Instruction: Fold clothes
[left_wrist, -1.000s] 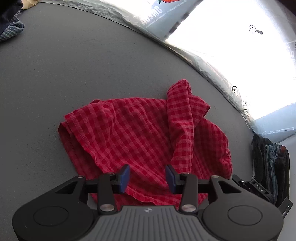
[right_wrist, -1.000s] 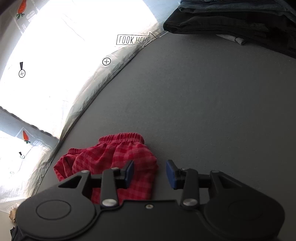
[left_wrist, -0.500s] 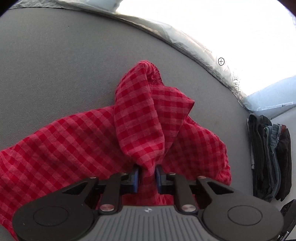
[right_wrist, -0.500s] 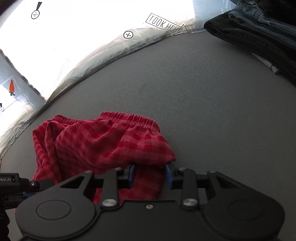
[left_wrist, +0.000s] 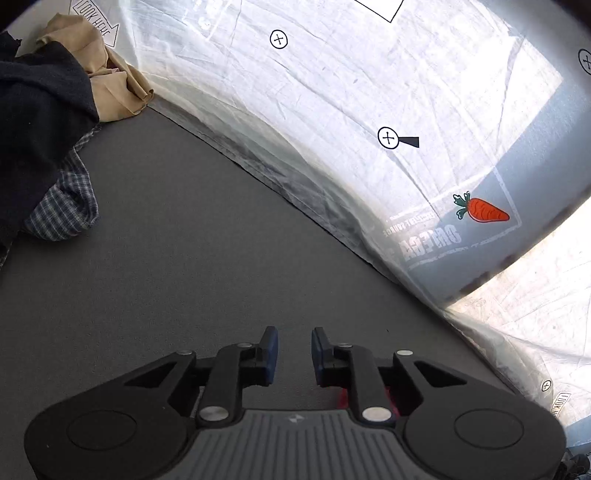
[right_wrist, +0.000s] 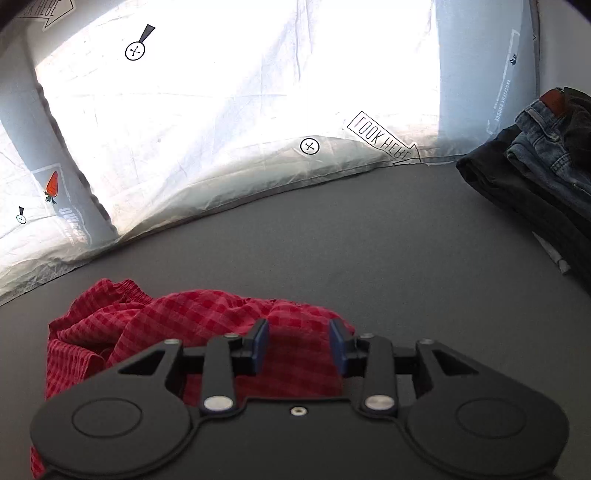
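**Both claws open by the red shorts**

The right claw (right_wrist: 298, 345) is hanging wide open over the red checked cotton shorts (right_wrist: 155, 321), which are lying crumpled on the grey bench (right_wrist: 332, 240). The left claw (left_wrist: 294, 354) is gaping too, holding nothing, with a bit of red peeking out underneath it. White printed sheeting (right_wrist: 221, 110) is hanging behind. Folded jeans (right_wrist: 546, 147) are sitting far right.

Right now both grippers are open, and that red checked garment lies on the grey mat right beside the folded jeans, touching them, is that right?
Not quite. The right wrist view shows the red checked garment well apart from the folded jeans, with bare grey mat between them. The rest holds: the left gripper and the right gripper are both open.
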